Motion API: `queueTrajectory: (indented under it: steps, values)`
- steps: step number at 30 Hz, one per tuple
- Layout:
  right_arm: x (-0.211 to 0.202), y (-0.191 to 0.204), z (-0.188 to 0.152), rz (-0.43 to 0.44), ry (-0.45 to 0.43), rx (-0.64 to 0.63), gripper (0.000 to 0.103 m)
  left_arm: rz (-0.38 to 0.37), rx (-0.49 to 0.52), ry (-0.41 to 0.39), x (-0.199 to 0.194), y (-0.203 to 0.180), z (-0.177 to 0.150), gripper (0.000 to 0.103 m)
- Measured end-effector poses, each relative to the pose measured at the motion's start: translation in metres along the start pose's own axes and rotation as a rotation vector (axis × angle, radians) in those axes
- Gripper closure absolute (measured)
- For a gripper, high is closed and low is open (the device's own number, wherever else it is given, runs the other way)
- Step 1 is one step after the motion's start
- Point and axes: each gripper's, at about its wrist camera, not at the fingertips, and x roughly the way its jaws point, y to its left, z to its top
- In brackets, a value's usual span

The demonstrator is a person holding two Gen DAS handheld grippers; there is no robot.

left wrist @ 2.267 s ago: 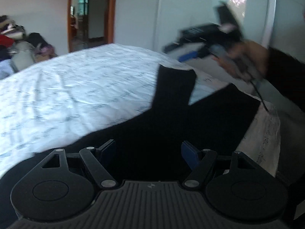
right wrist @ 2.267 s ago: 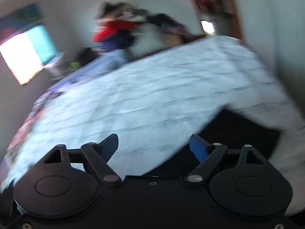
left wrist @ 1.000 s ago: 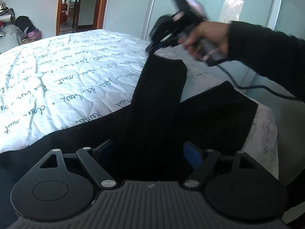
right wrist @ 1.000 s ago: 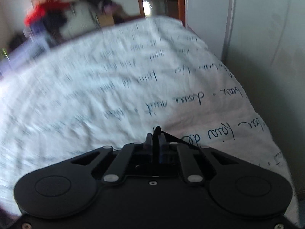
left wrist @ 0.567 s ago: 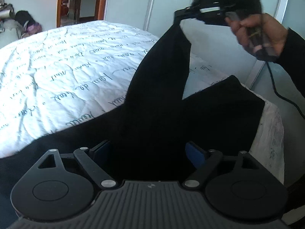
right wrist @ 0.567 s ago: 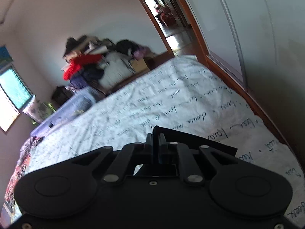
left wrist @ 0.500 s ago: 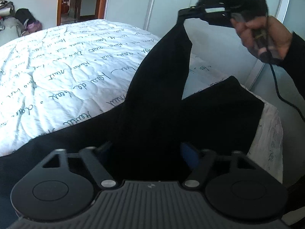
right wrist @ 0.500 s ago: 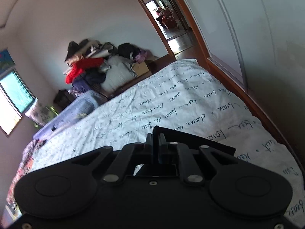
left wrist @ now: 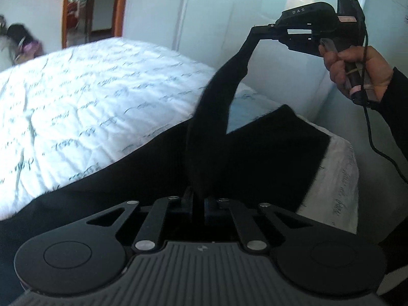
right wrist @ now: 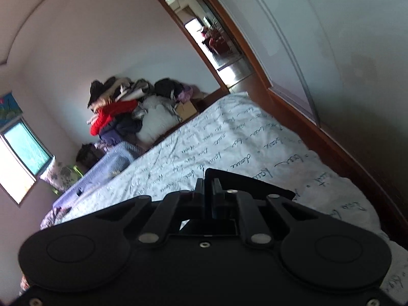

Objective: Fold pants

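Black pants (left wrist: 255,158) lie along the bed's (left wrist: 89,97) near edge; we judge the first lengthwise fold to be in hand. Our left gripper (left wrist: 199,201) is clenched on one end of a raised leg; our right gripper (left wrist: 257,29), likewise clamped on the other end, is held high above the bed's right corner by the right hand (left wrist: 357,68). Next, we judge, the taut leg must be carried across onto the flat one, edges matched

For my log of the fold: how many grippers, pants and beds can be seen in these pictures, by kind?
Grippers: 2, the left gripper and the right gripper, both shut on the black pants.
Pants: 1.
Beds: 1, the bed.
Total: 4.
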Motion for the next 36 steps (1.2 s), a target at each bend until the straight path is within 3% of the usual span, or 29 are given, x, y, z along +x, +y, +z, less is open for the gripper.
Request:
queueTrajectory:
  steps: [10, 17, 23, 25, 27, 30, 32, 34, 36]
  values:
    - [-0.082, -0.034, -0.036, 0.006, -0.084, 0.082, 0.097, -0.072, 0.132, -0.011, -0.014, -0.045, -0.013, 0.098]
    - [-0.098, -0.076, -0.073, -0.046, -0.076, 0.188, 0.097, -0.062, 0.162, 0.042, -0.001, -0.064, -0.032, 0.099]
    - [-0.119, -0.072, -0.072, 0.019, -0.123, 0.192, 0.097, -0.008, 0.228, -0.011, -0.019, -0.082, -0.032, 0.098]
    - [-0.125, -0.068, -0.07, 0.046, -0.138, 0.182, 0.097, 0.051, 0.282, -0.05, -0.021, -0.096, -0.035, 0.087]
    - [-0.127, -0.064, -0.069, 0.073, -0.144, 0.18, 0.097, 0.082, 0.343, -0.066, -0.014, -0.111, -0.037, 0.086]
    - [-0.125, -0.058, -0.065, 0.098, -0.146, 0.168, 0.097, 0.158, 0.463, -0.084, -0.001, -0.13, -0.04, 0.073]
    - [-0.125, -0.056, -0.061, 0.111, -0.149, 0.16, 0.097, 0.231, 0.561, -0.122, 0.004, -0.142, -0.043, 0.061]
    - [-0.125, -0.055, -0.059, 0.118, -0.148, 0.16, 0.097, 0.279, 0.62, -0.165, 0.004, -0.15, -0.046, 0.033]
    - [-0.126, -0.056, -0.06, 0.122, -0.151, 0.156, 0.097, 0.304, 0.66, -0.178, 0.01, -0.155, -0.049, 0.026]
